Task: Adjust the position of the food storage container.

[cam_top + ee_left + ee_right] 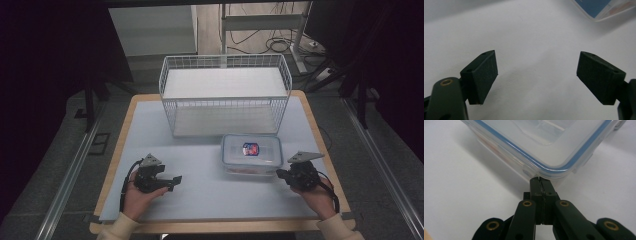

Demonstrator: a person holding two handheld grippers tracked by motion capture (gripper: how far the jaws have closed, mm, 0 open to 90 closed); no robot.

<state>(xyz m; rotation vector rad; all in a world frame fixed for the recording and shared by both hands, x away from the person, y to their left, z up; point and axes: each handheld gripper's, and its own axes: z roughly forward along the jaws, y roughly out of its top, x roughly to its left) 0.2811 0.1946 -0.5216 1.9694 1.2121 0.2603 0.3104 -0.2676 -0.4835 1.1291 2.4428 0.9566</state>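
I see a clear box [251, 155] with a blue-sealed lid lying on the surface [200, 200], just in front of the wire basket [225, 95], toward my right side. Through the lid a small red and blue item [250, 148] shows inside; I cannot tell what it is. The basket holds a white board or tray (I can't make out more than that) on its floor.

My right tongs [541, 181] are fully closed, jaws pressed together with nothing between them, and their tips sit right at the box's near corner, just under the lid's rim, touching or nearly so. My left tongs [536, 75] stand wide open and hold nothing, low over bare surface, well apart from the box, whose corner shows far off
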